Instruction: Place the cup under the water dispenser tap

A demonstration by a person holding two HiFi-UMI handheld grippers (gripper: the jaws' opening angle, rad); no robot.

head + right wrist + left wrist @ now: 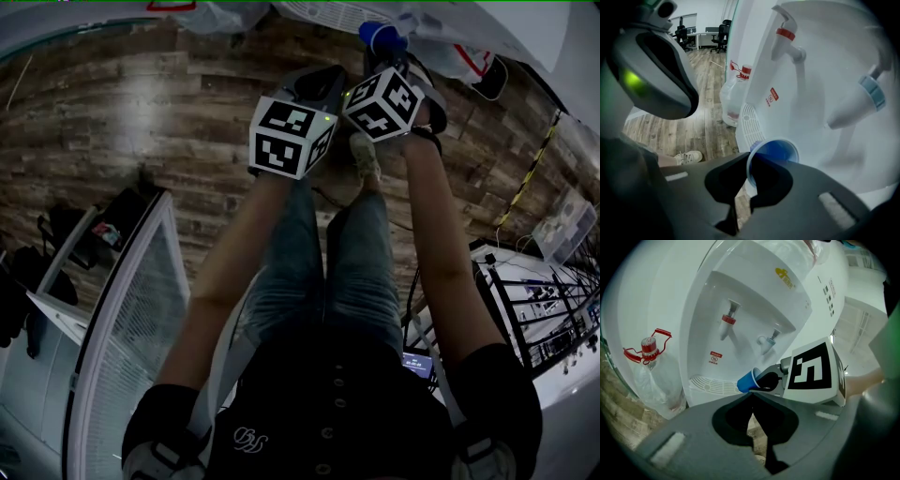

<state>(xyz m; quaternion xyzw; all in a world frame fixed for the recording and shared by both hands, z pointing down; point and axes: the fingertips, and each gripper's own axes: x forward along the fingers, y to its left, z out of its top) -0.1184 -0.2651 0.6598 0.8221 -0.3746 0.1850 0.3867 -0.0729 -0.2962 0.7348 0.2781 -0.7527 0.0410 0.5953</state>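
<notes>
tilted blue cup (776,151) in the right tongs (751,165), below the blue-collared tap (858,103) of the white dispenser (825,51)

I'm counting one water dispenser (754,291), two taps on it, a red tap (727,320) and a blue tap (768,340), one blue cup (780,151), one water bottle (649,352), and two grippers: left gripper (751,398), right gripper (751,158).

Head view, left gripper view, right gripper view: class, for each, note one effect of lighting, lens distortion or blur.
Head view: dim overall, the wooden floor planks bowed into curves, with a pale glare patch. Left gripper view: dark rounded corners; the water dispenser bulges and leans. Right gripper view: the cup and blue tap sit close and soft, white surfaces washed out.
</notes>
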